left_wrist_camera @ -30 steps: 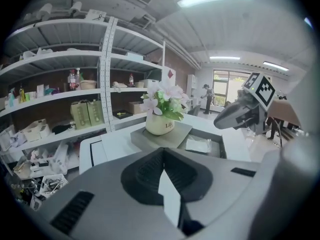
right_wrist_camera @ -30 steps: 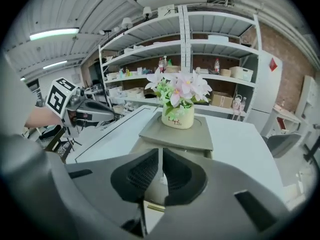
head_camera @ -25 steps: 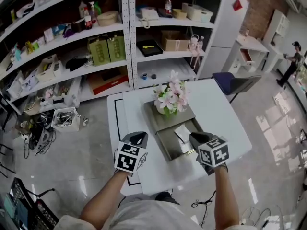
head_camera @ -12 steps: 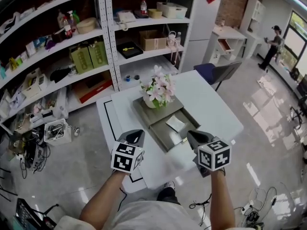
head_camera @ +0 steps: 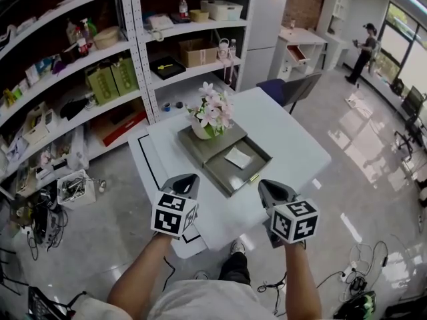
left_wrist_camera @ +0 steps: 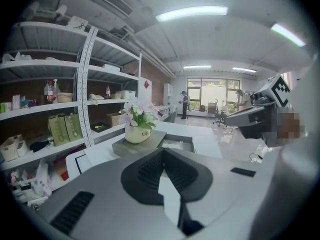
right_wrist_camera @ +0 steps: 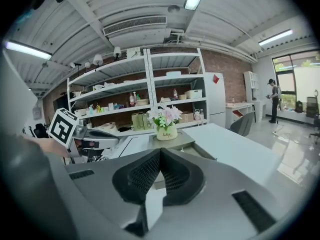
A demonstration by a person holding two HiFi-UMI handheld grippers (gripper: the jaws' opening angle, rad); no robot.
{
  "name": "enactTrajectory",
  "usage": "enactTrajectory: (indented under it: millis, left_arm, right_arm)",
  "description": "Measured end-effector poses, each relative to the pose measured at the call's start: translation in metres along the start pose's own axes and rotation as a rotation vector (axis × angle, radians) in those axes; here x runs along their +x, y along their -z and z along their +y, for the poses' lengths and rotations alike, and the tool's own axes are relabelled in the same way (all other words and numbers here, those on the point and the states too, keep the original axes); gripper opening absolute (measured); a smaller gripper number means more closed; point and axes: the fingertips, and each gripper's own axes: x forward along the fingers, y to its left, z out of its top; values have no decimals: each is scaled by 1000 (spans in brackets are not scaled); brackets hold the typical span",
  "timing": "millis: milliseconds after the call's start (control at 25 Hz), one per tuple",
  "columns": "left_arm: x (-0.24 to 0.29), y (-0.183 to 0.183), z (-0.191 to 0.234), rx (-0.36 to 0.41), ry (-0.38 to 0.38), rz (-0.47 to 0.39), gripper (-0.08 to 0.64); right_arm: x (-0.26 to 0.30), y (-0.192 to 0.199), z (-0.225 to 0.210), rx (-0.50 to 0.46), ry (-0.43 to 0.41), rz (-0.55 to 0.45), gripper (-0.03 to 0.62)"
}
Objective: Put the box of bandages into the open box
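A grey open box [head_camera: 253,163] sits on the white table [head_camera: 293,145], with a flat white pack [head_camera: 237,157] lying inside it. A pot of pink flowers [head_camera: 210,117] stands on the box's closed top. My left gripper [head_camera: 189,177] and right gripper [head_camera: 262,183] hover side by side at the table's near edge, short of the box. Both are shut with nothing between the jaws. The left gripper view looks past the left gripper [left_wrist_camera: 162,151] to the box [left_wrist_camera: 176,145] and flowers [left_wrist_camera: 137,125]. Ahead of the right gripper [right_wrist_camera: 161,151], the right gripper view shows the flowers [right_wrist_camera: 167,123].
Loaded white shelving [head_camera: 133,59] runs behind the table. A dark chair [head_camera: 288,89] stands at the far right corner, and a person [head_camera: 365,42] is far off by the windows. Cables and a basket [head_camera: 70,187] lie on the floor to the left.
Both grippers have drawn back from the open box toward the table's near edge, and the view has swung. They stay shut and empty; the white pack stays in the box.
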Motion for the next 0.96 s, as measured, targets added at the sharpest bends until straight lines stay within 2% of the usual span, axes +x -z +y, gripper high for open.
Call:
enactTrajectory:
  millis: [520,960]
  left_arm:
    - [-21,4,-15,27,41,-9,5]
    - [-23,4,-26,35,64,-11,5]
  right_arm:
    - [-25,2,24,-12,45,-49,5]
    - [-35,8,24,-17,60,-41,5]
